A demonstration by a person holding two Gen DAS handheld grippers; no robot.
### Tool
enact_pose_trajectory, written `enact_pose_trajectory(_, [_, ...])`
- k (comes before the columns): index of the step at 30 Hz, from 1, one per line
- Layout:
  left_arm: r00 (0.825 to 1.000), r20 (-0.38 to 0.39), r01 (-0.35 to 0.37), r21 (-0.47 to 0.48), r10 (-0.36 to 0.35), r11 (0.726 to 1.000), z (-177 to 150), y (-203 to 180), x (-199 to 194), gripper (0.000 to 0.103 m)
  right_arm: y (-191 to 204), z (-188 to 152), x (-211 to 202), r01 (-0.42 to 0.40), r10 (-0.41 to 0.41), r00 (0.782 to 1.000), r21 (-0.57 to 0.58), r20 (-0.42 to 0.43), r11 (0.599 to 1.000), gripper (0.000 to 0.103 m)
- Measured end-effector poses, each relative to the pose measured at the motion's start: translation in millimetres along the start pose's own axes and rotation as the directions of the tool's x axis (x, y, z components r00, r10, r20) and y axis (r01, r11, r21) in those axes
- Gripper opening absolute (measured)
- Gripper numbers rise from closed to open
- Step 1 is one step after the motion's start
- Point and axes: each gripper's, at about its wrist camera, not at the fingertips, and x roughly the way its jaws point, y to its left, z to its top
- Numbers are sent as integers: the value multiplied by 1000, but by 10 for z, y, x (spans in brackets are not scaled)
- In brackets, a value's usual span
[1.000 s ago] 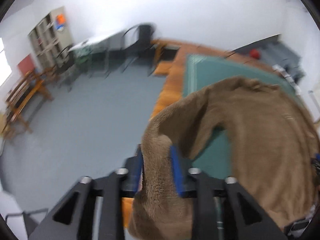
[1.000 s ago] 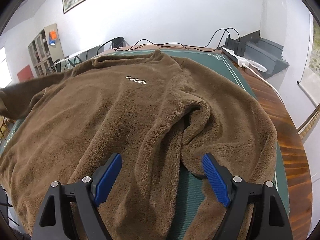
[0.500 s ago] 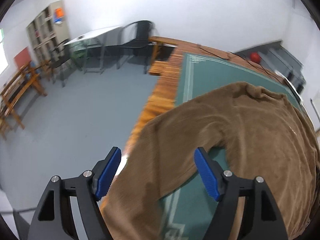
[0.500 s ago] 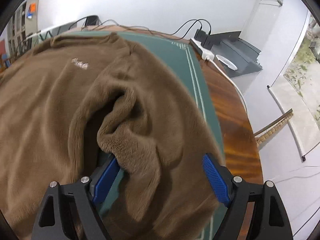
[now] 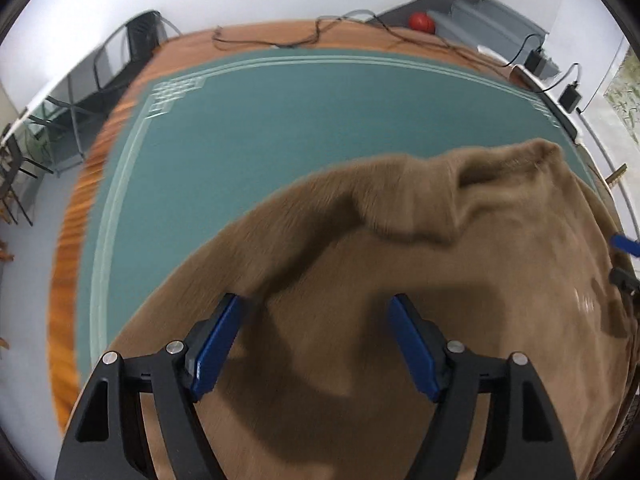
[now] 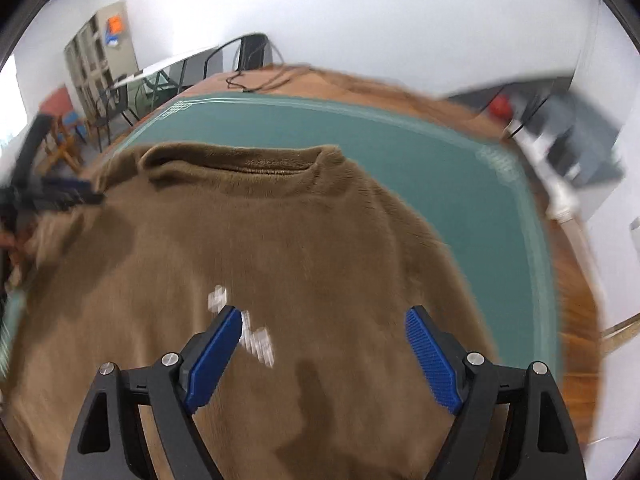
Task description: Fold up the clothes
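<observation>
A brown fleece sweatshirt (image 5: 420, 280) lies on the green mat (image 5: 280, 120), collar toward the far side; it also shows in the right wrist view (image 6: 280, 240) with a small white logo (image 6: 244, 328) on its chest. My left gripper (image 5: 318, 312) is open and empty above the sweatshirt's left part, where a sleeve lies folded over the body. My right gripper (image 6: 324, 324) is open and empty above the chest. The other gripper shows at the right edge of the left wrist view (image 5: 624, 244) and at the left edge of the right wrist view (image 6: 48, 196).
The mat covers a wooden table (image 5: 64, 280). Cables (image 5: 320, 32) and a power strip (image 5: 532, 76) lie along the far edge. Chairs and a glass table (image 6: 160, 80) stand on the floor to the left, with shelving (image 6: 100, 52) behind.
My left gripper has let go of the sleeve, which now lies over the body. Both grippers have swung in over the sweatshirt; the right one moved off the right sleeve.
</observation>
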Motion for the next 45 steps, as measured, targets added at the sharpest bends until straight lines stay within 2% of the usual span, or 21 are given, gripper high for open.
enact_pose_trajectory(1, [1000, -16, 1, 8, -1, 1000, 127, -79, 113, 79, -69, 82, 158, -31, 32, 999, 42, -23, 999, 85])
enact_pose_trajectory(3, [1000, -25, -8, -9, 7, 1000, 329, -132, 259, 79, -182, 201, 400, -34, 39, 998, 108, -42, 994, 85])
enact_pose_trajectory(7, [999, 9, -46, -81, 47, 996, 609, -83, 374, 80, -257, 435, 602, 77, -78, 997, 105, 5, 991, 86])
enact_pose_trajectory(10, [998, 12, -56, -124, 58, 991, 665, -39, 437, 80, -271, 522, 736, 126, -127, 992, 99, 3, 987, 88])
enact_pose_trajectory(12, [995, 27, -94, -117, 98, 989, 655, -47, 462, 95, -233, 533, 757, 161, -162, 987, 59, 11, 985, 90])
enact_pose_trajectory(14, [987, 45, -150, -82, 154, 985, 615, -77, 441, 97, -192, 541, 774, 196, -196, 980, 17, 20, 981, 91])
enact_pose_trajectory(19, [989, 60, -130, -57, 133, 990, 394, -41, 172, 98, -156, 414, 484, 178, -178, 984, -13, 19, 984, 91])
enact_pose_trajectory(22, [991, 86, -101, -16, 102, 995, 113, -34, -133, 98, -111, 137, -23, 169, -165, 984, -71, 71, 983, 91])
enact_pose_trajectory(25, [994, 92, -60, 32, 57, 998, -191, -20, -380, 98, -51, -244, -480, 211, -198, 974, -129, 110, 969, 91])
enact_pose_trajectory(26, [995, 94, -48, 46, 43, 998, -225, -6, -393, 98, -47, -395, -608, 245, -229, 967, -151, 116, 958, 91])
enact_pose_trajectory(28, [994, 105, -19, 79, 11, 997, -513, -27, -560, 98, -45, -705, -856, 317, -297, 946, -194, 128, 928, 91])
enact_pose_trajectory(31, [993, 116, -9, 99, -2, 995, -944, -62, -763, 98, -1, -1213, -1029, 428, -413, 904, -295, 112, 855, 91])
enact_pose_trajectory(34, [994, 102, 19, 104, -30, 994, -1259, -84, -828, 98, 63, -1571, -1018, 448, -453, 888, -371, 78, 813, 91])
enact_pose_trajectory(35, [994, 102, 24, 105, -34, 994, -1337, -95, -844, 98, 80, -1641, -974, 467, -477, 875, -396, 81, 791, 91])
enact_pose_trajectory(36, [994, 99, 26, 107, -37, 994, -1427, -110, -853, 98, 96, -1704, -930, 488, -501, 861, -420, 87, 765, 91])
enact_pose_trajectory(38, [994, 99, 29, 117, -41, 993, -1586, -157, -857, 98, 93, -1786, -795, 546, -564, 818, -462, 114, 699, 91])
enact_pose_trajectory(42, [995, 99, -10, 138, -4, 990, -1832, -217, -879, 98, -186, -1684, -680, 590, -594, 795, -389, 124, 708, 91])
enact_pose_trajectory(43, [996, 93, -11, 137, -2, 990, -1867, -220, -860, 98, -291, -1615, -671, 617, -617, 777, -352, 128, 704, 91])
enact_pose_trajectory(45, [997, 73, -11, 132, 1, 991, -1928, -215, -797, 98, -579, -1512, -662, 682, -678, 725, -268, 122, 681, 91])
